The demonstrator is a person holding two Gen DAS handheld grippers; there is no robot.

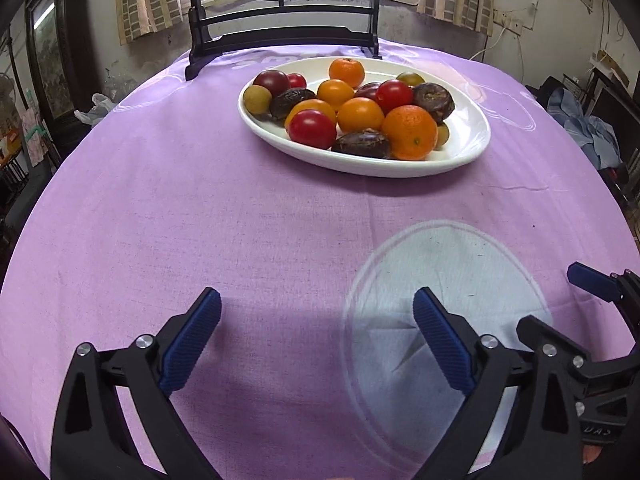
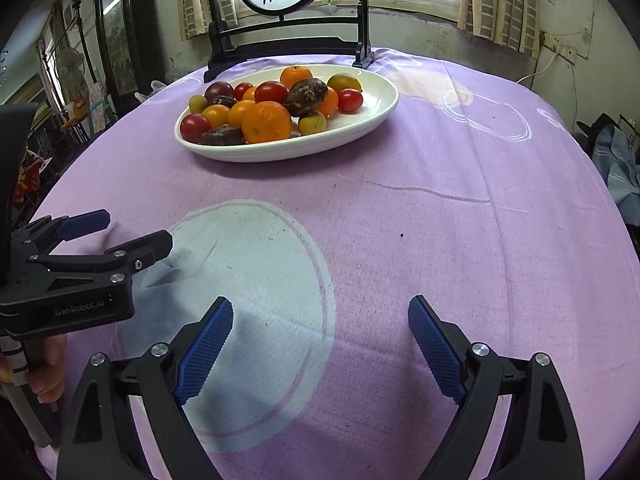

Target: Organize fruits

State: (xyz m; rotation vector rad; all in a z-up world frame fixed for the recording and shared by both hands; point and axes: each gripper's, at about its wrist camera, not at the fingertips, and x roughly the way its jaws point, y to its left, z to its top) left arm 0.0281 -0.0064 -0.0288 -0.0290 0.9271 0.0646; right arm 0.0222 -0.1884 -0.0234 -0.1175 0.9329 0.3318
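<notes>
A white oval plate [image 1: 468,136] [image 2: 380,96] sits at the far side of the purple tablecloth. It holds mixed fruit: oranges [image 1: 409,132] [image 2: 266,121], red tomatoes [image 1: 312,129] [image 2: 195,127], dark wrinkled passion fruits [image 1: 362,143] [image 2: 306,96] and small green-yellow fruits [image 1: 257,99] [image 2: 312,122]. My left gripper [image 1: 318,320] [image 2: 136,230] is open and empty, low over the cloth, well short of the plate. My right gripper [image 2: 320,328] [image 1: 560,300] is open and empty, beside the left one.
A dark wooden stand [image 1: 280,36] [image 2: 288,46] with a round painted screen stands behind the plate. A pale round print [image 1: 444,320] [image 2: 256,300] marks the cloth near the grippers. Clutter lies beyond the table edges on both sides.
</notes>
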